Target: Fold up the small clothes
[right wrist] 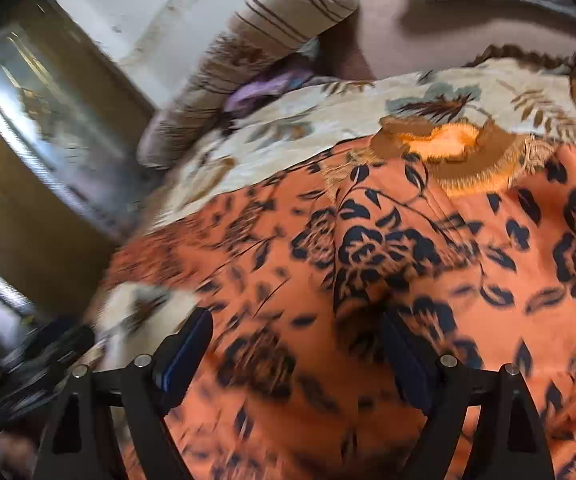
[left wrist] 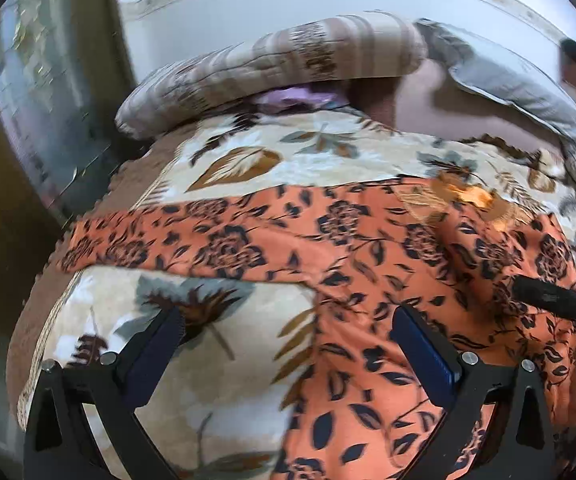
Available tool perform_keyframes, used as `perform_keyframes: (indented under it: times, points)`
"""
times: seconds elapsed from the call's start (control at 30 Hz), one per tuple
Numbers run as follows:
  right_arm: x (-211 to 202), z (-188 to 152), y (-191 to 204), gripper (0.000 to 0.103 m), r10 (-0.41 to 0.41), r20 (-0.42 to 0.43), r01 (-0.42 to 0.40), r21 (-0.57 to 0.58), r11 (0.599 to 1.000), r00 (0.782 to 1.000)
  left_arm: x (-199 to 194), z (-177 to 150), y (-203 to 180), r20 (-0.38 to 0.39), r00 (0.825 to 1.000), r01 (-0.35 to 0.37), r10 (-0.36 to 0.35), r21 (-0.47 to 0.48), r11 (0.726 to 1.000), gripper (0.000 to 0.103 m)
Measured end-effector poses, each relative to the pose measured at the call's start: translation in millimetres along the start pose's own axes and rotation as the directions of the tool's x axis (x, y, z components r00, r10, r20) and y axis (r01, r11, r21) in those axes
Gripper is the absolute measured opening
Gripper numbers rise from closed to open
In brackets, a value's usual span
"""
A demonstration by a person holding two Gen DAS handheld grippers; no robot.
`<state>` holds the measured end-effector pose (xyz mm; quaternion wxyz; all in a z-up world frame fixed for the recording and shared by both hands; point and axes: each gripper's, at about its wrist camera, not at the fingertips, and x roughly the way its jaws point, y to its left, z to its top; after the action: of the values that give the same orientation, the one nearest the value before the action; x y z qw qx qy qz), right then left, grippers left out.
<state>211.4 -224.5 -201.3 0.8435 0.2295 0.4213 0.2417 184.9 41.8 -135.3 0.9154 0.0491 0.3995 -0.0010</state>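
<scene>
An orange garment with dark floral print (left wrist: 367, 248) lies spread on a cream leaf-patterned blanket (left wrist: 248, 148); one sleeve stretches left. Its embroidered neckline (right wrist: 451, 144) shows at the far edge. My left gripper (left wrist: 288, 324) is open, hovering just over the garment's left edge, one finger over blanket, the other over cloth. My right gripper (right wrist: 297, 328) is open above the garment's body (right wrist: 387, 248), holding nothing. The right gripper's finger shows as a dark bar in the left wrist view (left wrist: 555, 300). The right wrist view is motion-blurred.
A striped bolster pillow (left wrist: 288, 64) and a grey pillow (left wrist: 515, 84) lie at the bed's far side, with a purple cloth (left wrist: 299, 96) tucked under the bolster. The bed's left edge drops off beside a wooden-framed glass door (right wrist: 40, 128).
</scene>
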Motion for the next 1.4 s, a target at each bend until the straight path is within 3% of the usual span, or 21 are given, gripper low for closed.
perform_keyframes:
  times: [0.07,0.13,0.17,0.23,0.4,0.53,0.63,0.7,0.77,0.8,0.83,0.87,0.97,1.1,1.13,1.17,1.23,1.4]
  points:
    - [-37.4,-0.1,-17.8,0.087,-0.031,0.07,0.029,0.032,0.999,0.997,-2.6,3.9,-18.5,0.015,1.0,0.027,-0.028,0.039,0.999,0.103]
    - [-68.1,1.2,-37.1,0.08,-0.065,0.132,0.054,0.088,0.995,0.989,-2.7,8.6,-39.9,0.027,0.998,0.05,-0.052,0.078,0.996,0.103]
    - [-84.7,2.6,-53.8,0.072,-0.117,0.163,0.097,0.128,0.987,0.98,-2.0,11.2,-54.2,0.032,0.997,0.063,-0.066,0.102,0.993,0.103]
    - [-100.0,5.4,-79.7,0.037,-0.207,0.172,0.171,0.203,0.964,0.963,1.3,15.3,-85.0,0.038,0.995,0.087,-0.094,0.156,0.984,0.103]
    - [-105.7,3.9,-154.1,0.03,-0.269,0.145,0.178,0.453,0.873,0.952,22.2,22.7,-155.0,0.066,0.997,0.018,-0.037,0.273,0.962,0.103]
    - [-108.7,10.4,-182.3,0.027,-0.278,0.134,0.166,0.538,0.827,0.951,47.0,24.6,-194.6,0.038,0.999,-0.026,0.015,0.295,0.955,0.103]
    - [-99.0,13.4,-193.5,0.027,-0.276,0.098,0.177,0.557,0.811,0.956,67.3,24.0,-206.9,0.049,0.99,-0.141,0.132,0.298,0.944,0.1]
    - [-83.1,7.7,-201.9,0.027,-0.263,0.001,0.212,0.587,0.782,0.965,82.1,21.6,-204.4,0.007,0.987,-0.158,0.163,0.295,0.942,0.082]
    - [-71.6,2.1,-206.4,0.027,-0.244,-0.049,0.223,0.604,0.765,0.969,98.2,18.3,-193.3,-0.077,0.98,-0.153,0.182,0.286,0.946,0.047]
    - [-74.3,1.4,-203.7,0.026,-0.25,-0.043,0.226,0.598,0.769,0.967,103.3,16.7,-184.5,-0.112,0.977,-0.147,0.182,0.267,0.952,0.036]
    - [-75.4,3.3,-200.5,0.026,-0.255,-0.048,0.234,0.584,0.777,0.966,107.9,15.6,-173.7,-0.146,0.973,-0.142,0.181,0.242,0.96,0.014]
    - [-76.7,4.3,-197.7,0.026,-0.258,-0.05,0.239,0.575,0.782,0.965,111.4,15.4,-159.5,-0.18,0.967,-0.143,0.181,0.206,0.968,0.006]
    - [-82.3,6.7,-184.2,0.027,-0.284,-0.023,0.251,0.543,0.802,0.959,105.8,16.0,-119.0,-0.208,0.965,-0.14,0.159,0.103,0.985,0.006]
    - [-96.2,16.2,-152.8,0.03,-0.304,0.078,0.241,0.438,0.866,0.949,92.2,17.6,-63.0,-0.232,0.968,-0.107,0.094,-0.044,0.993,0.007]
    - [-96.9,18.3,-145.5,0.03,-0.293,0.1,0.228,0.414,0.881,0.951,91.0,16.6,-50.0,-0.234,0.969,-0.102,0.078,-0.09,0.991,0.011]
    - [-95.3,20.1,-139.1,0.03,-0.278,0.113,0.214,0.394,0.894,0.954,89.3,16.9,-38.3,-0.24,0.969,-0.099,0.065,-0.132,0.986,0.026]
    - [-93.3,21.1,-135.1,0.03,-0.261,0.108,0.206,0.366,0.908,0.959,87.2,18.7,-21.0,-0.236,0.97,-0.095,0.048,-0.194,0.976,0.045]
    - [-72.2,19.3,-143.2,0.03,-0.27,0.045,0.229,0.407,0.884,0.962,87.6,27.9,-32.9,-0.193,0.981,-0.023,-0.013,-0.183,0.983,0.046]
